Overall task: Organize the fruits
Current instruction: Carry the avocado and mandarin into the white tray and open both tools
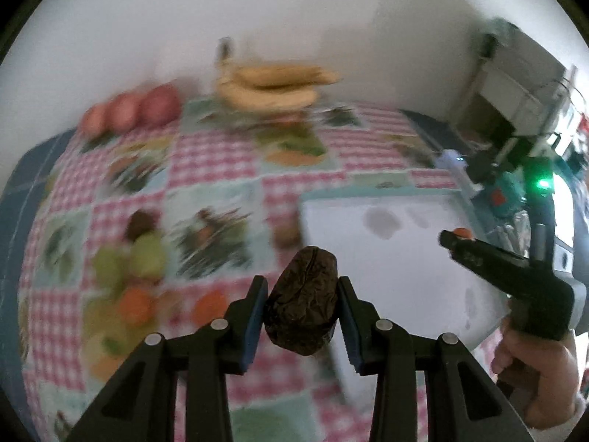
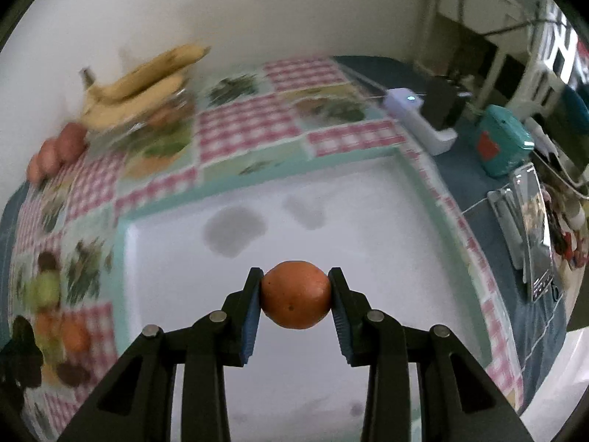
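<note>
White tray [image 2: 368, 199], centre frame: bare, nothing yet placed; bananas [image 2: 143, 81], upper left: untouched; loose fruit pile [image 1: 125, 276], left edge: unsorted; left gripper [image 1: 302, 307] pinching dark wrinkled fruit [image 1: 302, 302]; right gripper [image 2: 295, 296] pinching orange [image 2: 295, 294] over tray.

A tray [image 2: 368, 191] lies on the tablecloth [image 2: 250, 125] at the table's right side. Bananas [image 2: 140, 84] sit at the far edge by the wall, with apples [image 2: 55, 151] to their left. A cluster of small fruits [image 1: 125, 280] lies left of the tray. Beyond the cloth's right edge stands a phone [image 2: 533, 228].
</note>
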Motion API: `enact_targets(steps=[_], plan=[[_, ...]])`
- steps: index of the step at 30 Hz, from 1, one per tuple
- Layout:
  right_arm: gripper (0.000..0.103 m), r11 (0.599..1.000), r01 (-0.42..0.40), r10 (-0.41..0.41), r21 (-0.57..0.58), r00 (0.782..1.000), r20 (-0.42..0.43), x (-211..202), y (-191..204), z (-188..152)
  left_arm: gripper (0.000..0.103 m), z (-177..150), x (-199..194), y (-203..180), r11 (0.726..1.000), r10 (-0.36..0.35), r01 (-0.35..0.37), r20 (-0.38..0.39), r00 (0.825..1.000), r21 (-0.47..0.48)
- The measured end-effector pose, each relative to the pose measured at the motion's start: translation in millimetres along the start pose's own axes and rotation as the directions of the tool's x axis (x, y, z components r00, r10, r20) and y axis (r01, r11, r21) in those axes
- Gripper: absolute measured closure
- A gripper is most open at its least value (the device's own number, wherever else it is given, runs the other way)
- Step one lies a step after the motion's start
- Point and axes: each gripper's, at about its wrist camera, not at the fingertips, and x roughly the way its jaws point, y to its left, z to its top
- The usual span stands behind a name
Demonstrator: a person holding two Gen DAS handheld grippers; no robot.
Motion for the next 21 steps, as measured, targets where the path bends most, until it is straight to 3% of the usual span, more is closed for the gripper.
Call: enact_targets(steps=[7, 13, 21], plan=[[0.066, 0.996, 0.074, -0.075, 0.051, 0.997, 0.017, 21, -32, 19, 0.063, 24, 48, -46, 0.993, 0.003, -0.003, 0.002, 1.000, 0.119], [0.066, 0.990, 0.124, -0.125, 0.074, 0.992, 0.020, 41, -45, 24, 0.063, 26, 84, -63, 0.982, 0.019, -0.018, -0.007, 1.000, 0.189], [0.066, 0.985, 0.141, -0.146, 0.101, 0.989, 0.039, 56, -60, 36, 0.063, 27, 114, -62, 0.980, 0.024, -0.019, -0.020, 1.000, 0.198]])
